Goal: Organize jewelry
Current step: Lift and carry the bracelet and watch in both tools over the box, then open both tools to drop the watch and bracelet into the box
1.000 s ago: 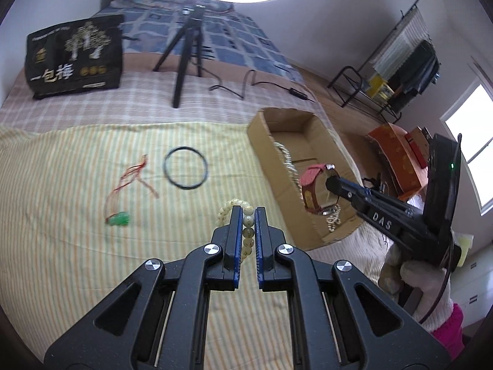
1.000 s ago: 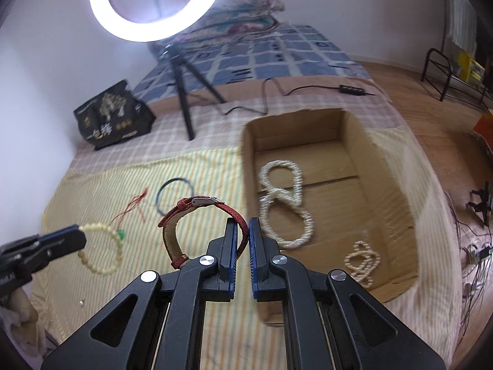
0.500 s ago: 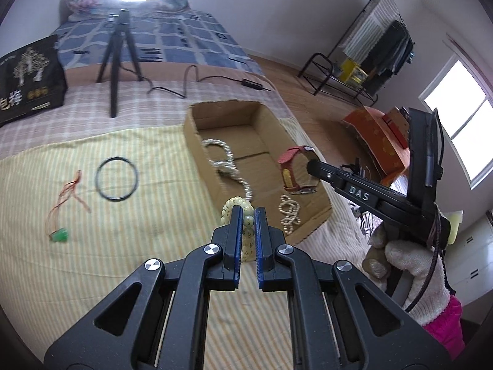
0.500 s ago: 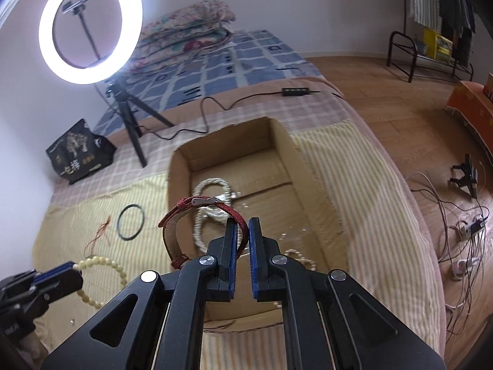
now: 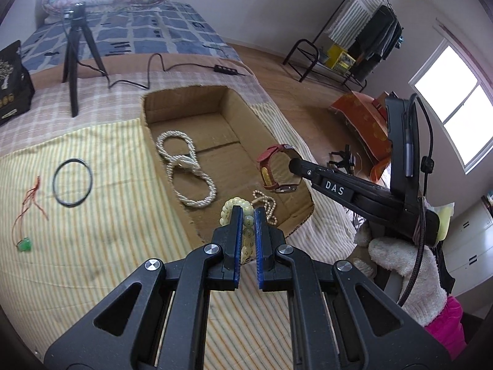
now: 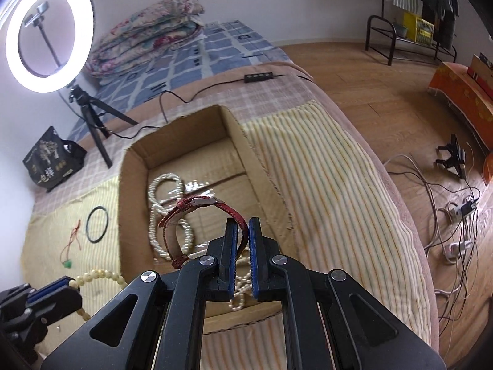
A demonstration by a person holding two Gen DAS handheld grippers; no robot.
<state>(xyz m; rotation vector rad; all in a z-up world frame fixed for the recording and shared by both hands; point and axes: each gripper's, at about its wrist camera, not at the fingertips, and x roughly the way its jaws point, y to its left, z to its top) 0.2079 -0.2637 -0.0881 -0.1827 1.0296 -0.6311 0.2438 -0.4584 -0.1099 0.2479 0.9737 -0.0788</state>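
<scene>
My left gripper (image 5: 247, 212) is shut on a pale bead bracelet (image 5: 235, 205) and holds it over the near rim of the open cardboard box (image 5: 154, 117). My right gripper (image 6: 242, 223) is shut on a red-strapped watch (image 6: 197, 206) and holds it above the box (image 6: 135, 154); the watch also shows in the left wrist view (image 5: 271, 169). Inside the box lie a twisted pearl necklace (image 5: 188, 169) and a small pearl strand (image 5: 266, 203). A black ring (image 5: 72, 182) and a red cord with a green pendant (image 5: 24, 243) lie on the striped cloth.
A ring light on a black tripod (image 5: 74, 49) and a black printed bag (image 5: 9, 83) stand on the bed behind the box. A cable (image 5: 148, 71) runs across the bed. The bed edge drops to a wooden floor (image 6: 385, 92) on the right.
Both grippers have moved right and forward with their loads: the watch now hangs over the box's inside, and the bead bracelet has come up to the box's near rim.
</scene>
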